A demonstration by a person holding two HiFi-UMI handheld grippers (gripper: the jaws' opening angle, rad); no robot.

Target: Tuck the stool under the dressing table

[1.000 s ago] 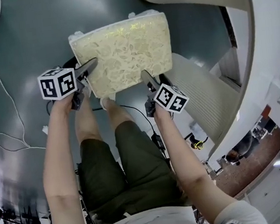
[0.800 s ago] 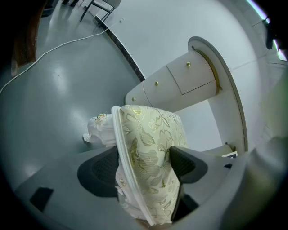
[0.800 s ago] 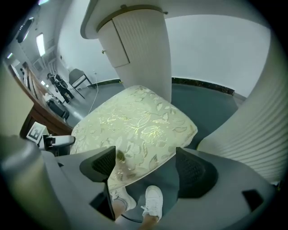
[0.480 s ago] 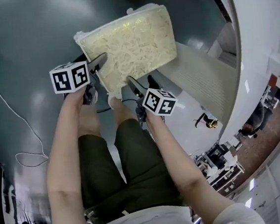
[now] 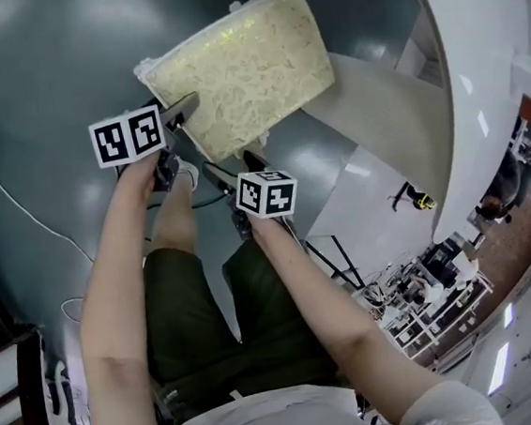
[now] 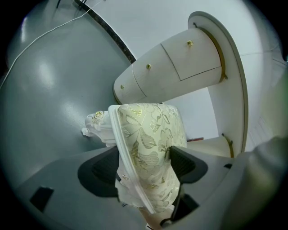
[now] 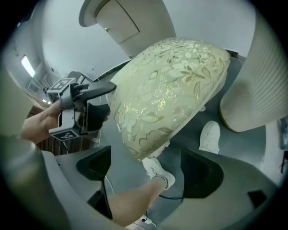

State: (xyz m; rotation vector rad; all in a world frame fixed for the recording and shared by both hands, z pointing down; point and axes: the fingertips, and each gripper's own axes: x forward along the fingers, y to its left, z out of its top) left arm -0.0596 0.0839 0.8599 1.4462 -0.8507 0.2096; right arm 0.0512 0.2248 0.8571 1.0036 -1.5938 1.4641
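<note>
With only the left tool [image 6: 145,166] clamped on the cushion edge of the stool [image 5: 246,67] (the right tool [image 7: 150,173] has just opened its jaws wide and holds nothing), it may pivot or tip when pushed across the floor [image 5: 45,88], where it stands short of the dressing table [image 6: 180,58].

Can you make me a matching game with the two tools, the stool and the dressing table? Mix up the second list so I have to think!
Things:
1. left tool
2. right tool
3. stool
4. dressing table

What fits:
A. white, with little gold knobs
B. open and holding nothing
C. clamped on the stool's edge
D. flowery cream and gold top

Right pairs: 1-C, 2-B, 3-D, 4-A.

One more thing: the right tool's jaws have just been opening, and nothing is between them.
</note>
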